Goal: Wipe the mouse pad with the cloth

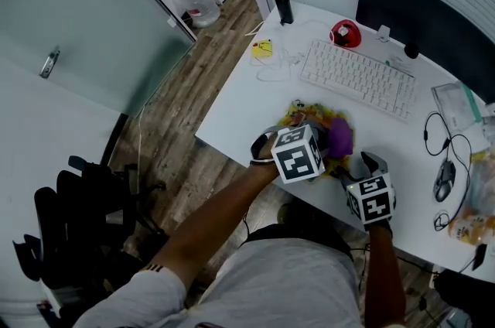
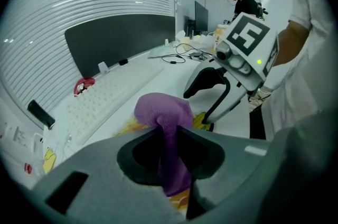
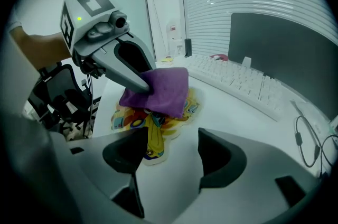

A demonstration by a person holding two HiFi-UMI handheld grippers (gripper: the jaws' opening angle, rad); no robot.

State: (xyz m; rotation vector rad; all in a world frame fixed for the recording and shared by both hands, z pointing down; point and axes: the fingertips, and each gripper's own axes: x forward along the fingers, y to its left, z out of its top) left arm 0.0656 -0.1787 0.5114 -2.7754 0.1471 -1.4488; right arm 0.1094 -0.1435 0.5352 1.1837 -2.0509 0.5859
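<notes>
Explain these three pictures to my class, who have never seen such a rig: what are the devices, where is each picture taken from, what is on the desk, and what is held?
There is no robot here: a person holds a hand-held claw in each hand. One picture looks down from a camera on the person's head. The other two come from a camera riding on each claw. On the white desk are a colourful mouse pad, a white keyboard, a dark monitor and a mouse. The left claw is shut on a purple cloth, held over the mouse pad. The right claw is open and empty, near the pad's edge.
</notes>
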